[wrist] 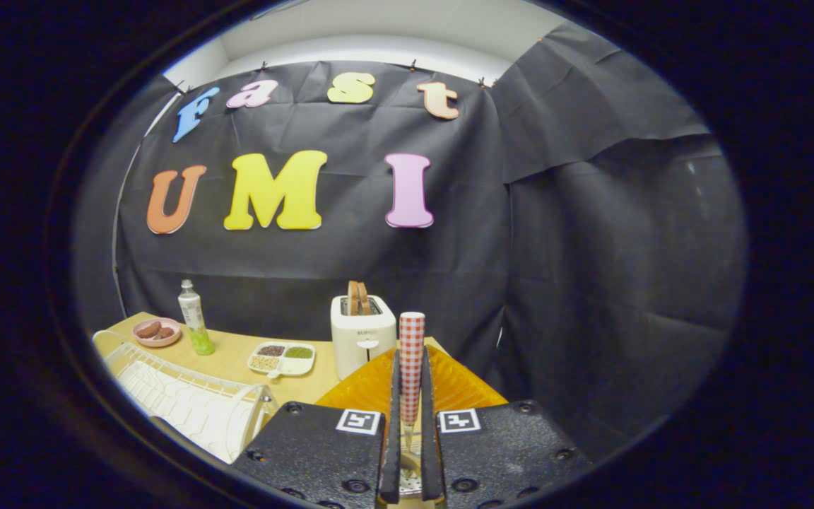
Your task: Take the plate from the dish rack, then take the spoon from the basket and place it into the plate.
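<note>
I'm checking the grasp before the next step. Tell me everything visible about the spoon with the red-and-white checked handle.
The spoon with the red-and-white checked handle stands upright between the two fingers of the tongs, which press on it from both sides. Its handle is a flat-topped cylinder in a gingham pattern, narrowing downward into a thin pale stem. A perforated metal-looking part shows low between the fingers; whether it belongs to the spoon is unclear. Behind it lies an orange ribbed surface and a white toaster.
</note>
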The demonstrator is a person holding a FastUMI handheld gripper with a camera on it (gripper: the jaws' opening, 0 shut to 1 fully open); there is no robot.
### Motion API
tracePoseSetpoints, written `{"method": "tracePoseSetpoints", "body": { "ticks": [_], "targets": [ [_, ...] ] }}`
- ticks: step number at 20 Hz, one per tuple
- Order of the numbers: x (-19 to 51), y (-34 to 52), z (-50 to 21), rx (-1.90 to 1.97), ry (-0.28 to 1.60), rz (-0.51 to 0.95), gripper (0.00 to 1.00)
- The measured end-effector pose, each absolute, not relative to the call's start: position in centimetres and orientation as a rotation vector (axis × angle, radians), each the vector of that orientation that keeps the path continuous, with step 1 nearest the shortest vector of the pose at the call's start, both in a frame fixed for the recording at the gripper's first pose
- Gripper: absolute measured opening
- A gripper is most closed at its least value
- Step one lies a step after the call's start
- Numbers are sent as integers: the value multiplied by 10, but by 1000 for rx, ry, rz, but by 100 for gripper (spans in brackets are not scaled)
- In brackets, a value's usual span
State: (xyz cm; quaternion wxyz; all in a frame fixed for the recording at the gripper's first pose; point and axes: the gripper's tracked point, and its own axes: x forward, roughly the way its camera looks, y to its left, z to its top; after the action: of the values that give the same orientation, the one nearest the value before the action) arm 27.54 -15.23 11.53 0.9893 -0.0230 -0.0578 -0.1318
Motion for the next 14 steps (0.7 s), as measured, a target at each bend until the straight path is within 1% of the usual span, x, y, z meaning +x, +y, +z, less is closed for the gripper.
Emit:
{"method": "tracePoseSetpoints", "body": {
  "ticks": [6,10,14],
  "targets": [
    [186,-76,132,-34,-175,-157,17],
    [136,-15,116,3,-176,-76,17],
    [100,51,83,12,-171,-6,17]
  ]
}}
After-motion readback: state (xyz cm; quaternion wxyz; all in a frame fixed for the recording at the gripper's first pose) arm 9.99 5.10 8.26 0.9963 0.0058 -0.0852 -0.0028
